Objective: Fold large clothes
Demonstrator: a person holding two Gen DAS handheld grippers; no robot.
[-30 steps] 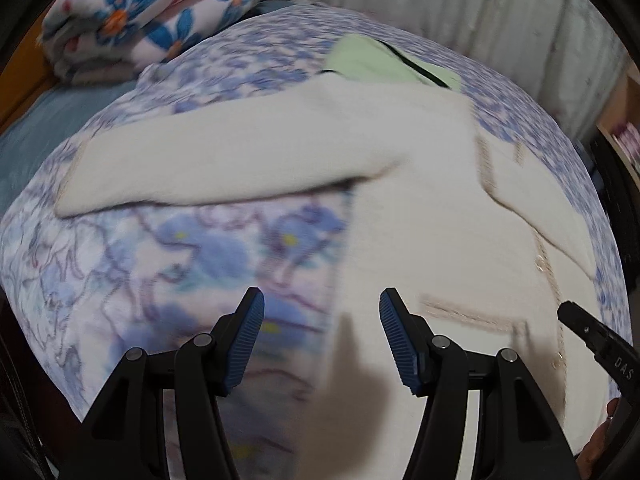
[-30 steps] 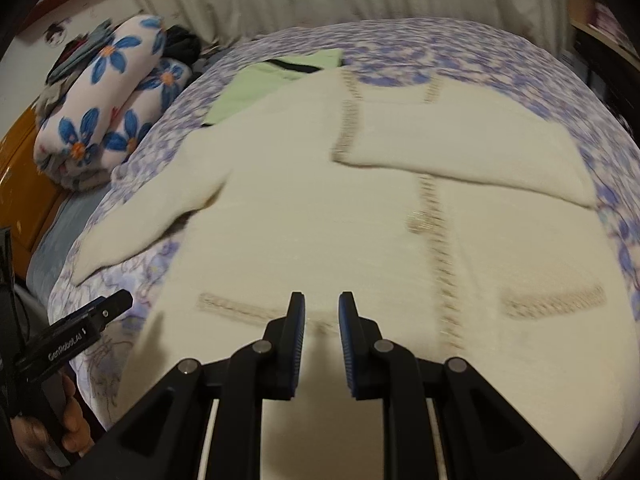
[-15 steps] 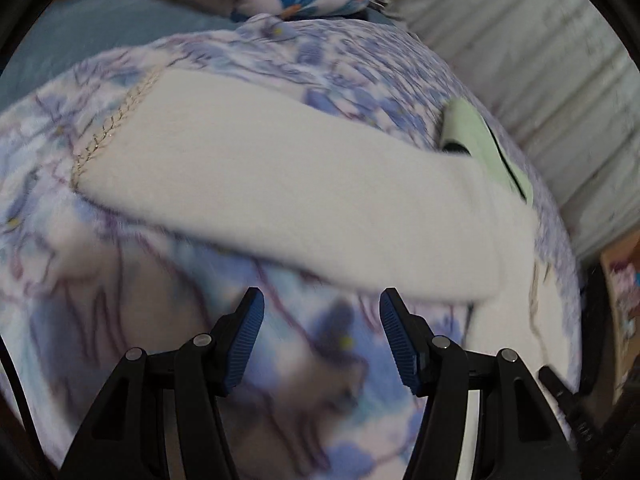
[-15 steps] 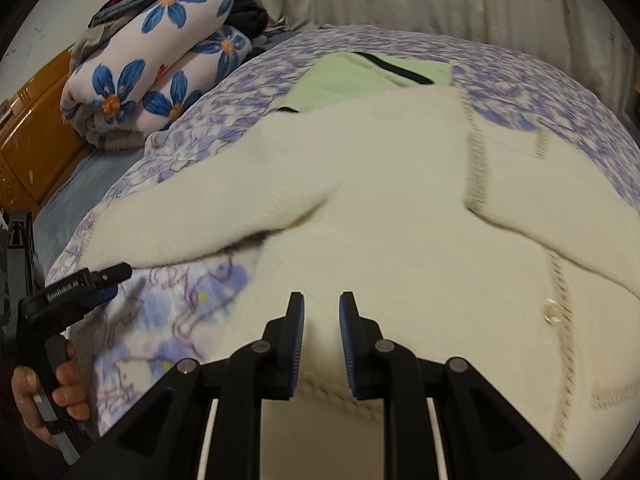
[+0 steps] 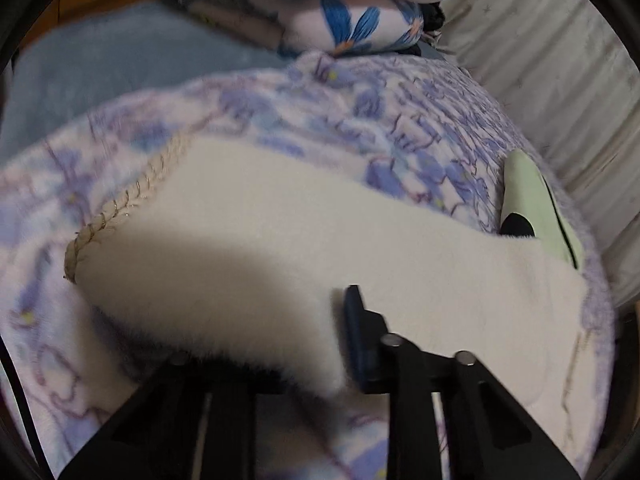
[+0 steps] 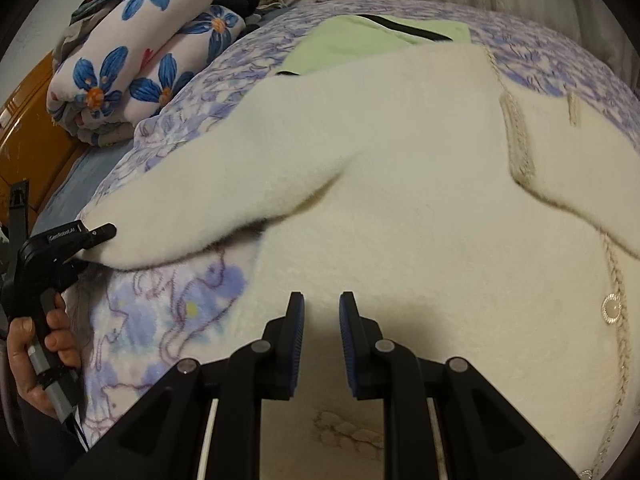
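1. Floral bedspread (image 6: pixel 168 320) in purple and white covers the bed, and on it the cream cardigan (image 6: pixel 400 208) lies spread flat, front up, with its braided trim and a pearl button (image 6: pixel 611 309) showing.
2. One sleeve (image 5: pixel 280 248) stretches out sideways from the body; its braided cuff (image 5: pixel 116 212) rests on the bedspread.
3. At the sleeve's near edge the left gripper (image 5: pixel 332 336) is closing, and fleece is already bunched between its jaws. Only one pad is visible, the other buried under the fabric.
4. Over the cardigan's lower body the right gripper (image 6: pixel 319 340) hovers, jaws nearly together with nothing between them.
5. To do this step well, I judge the left grip should take both layers of the sleeve, then carry it across the chest in a low arc so the fleece does not drag or twist. The right gripper could pin the shoulder as a hinge.
6. Partly under the cardigan's far shoulder lies a pale green garment (image 6: pixel 360 40).
7. Beyond sits a rolled flower-print quilt (image 6: pixel 140 52). No containers are visible.
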